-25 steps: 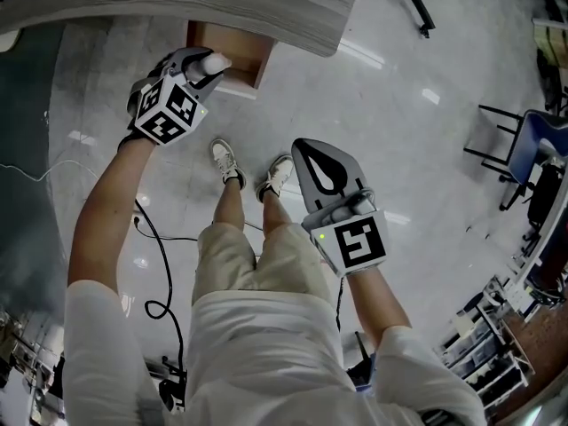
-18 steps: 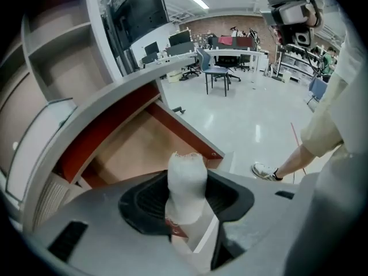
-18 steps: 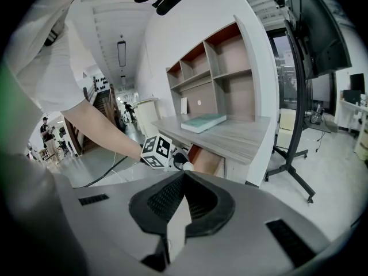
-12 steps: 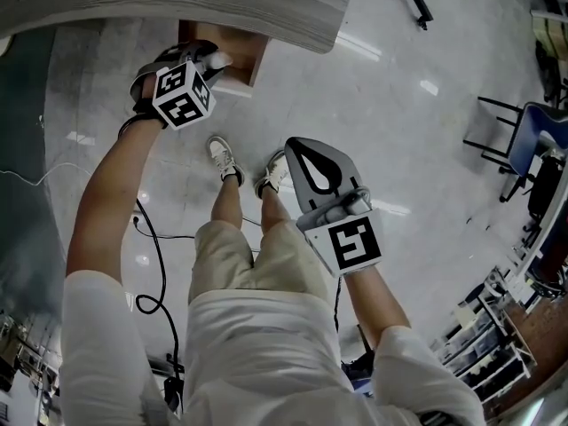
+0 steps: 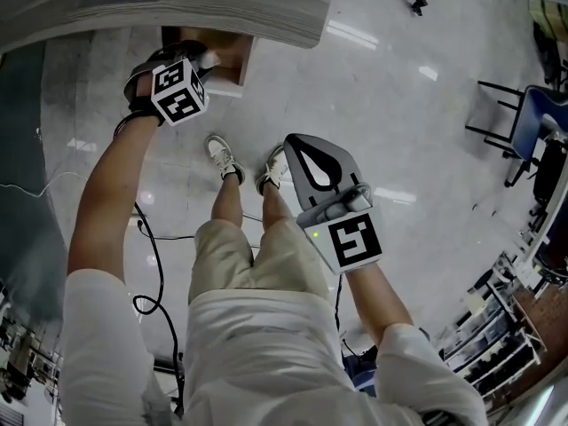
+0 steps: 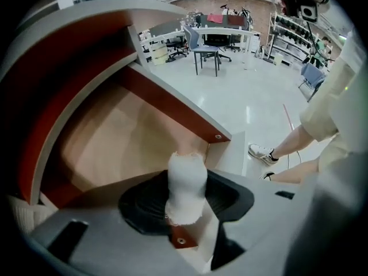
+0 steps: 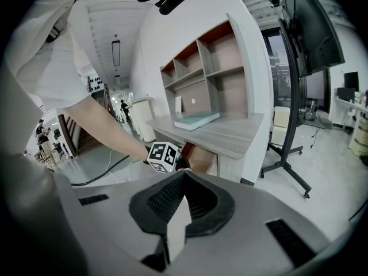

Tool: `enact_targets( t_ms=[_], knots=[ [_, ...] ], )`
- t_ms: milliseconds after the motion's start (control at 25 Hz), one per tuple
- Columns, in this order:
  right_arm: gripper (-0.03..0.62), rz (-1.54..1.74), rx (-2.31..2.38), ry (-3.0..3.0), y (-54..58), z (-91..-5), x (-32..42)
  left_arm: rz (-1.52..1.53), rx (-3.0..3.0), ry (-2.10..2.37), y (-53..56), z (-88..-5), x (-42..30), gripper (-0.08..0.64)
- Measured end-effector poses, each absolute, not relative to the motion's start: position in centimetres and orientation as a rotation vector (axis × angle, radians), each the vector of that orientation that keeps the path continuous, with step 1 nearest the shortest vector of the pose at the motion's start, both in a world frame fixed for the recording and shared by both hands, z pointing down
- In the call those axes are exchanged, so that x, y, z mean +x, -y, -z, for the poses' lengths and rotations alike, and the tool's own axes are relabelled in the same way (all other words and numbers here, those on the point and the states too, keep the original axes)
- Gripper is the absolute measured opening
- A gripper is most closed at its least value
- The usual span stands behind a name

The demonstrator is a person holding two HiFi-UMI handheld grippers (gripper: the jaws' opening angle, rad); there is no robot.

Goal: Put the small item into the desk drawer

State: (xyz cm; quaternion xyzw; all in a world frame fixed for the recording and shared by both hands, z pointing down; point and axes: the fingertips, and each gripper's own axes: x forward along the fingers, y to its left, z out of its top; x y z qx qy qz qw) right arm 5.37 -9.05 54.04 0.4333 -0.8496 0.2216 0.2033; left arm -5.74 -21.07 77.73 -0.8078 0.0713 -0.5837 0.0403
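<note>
Jaws of your left gripper (image 5: 202,59) clamp the small white item (image 6: 187,184) over the open drawer (image 6: 109,137) under the bench (image 5: 222,7), while those of your right gripper (image 7: 183,177) sit closed and empty by your thigh.

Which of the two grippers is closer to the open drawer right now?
Left. The left gripper hangs right over the drawer, gripping the small white item; the right gripper is back beside the person's leg, well short of it.
</note>
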Motion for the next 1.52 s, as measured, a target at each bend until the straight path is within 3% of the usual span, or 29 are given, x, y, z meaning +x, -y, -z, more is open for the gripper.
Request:
enact_targets(
  t_ms=[1520],
  knots=[
    [-0.003, -0.688, 1.269, 2.317, 9.0, -55.3, 7.2, 1.968, -2.451, 0.006, 19.1, -81.0, -4.3, 0.183]
  ],
)
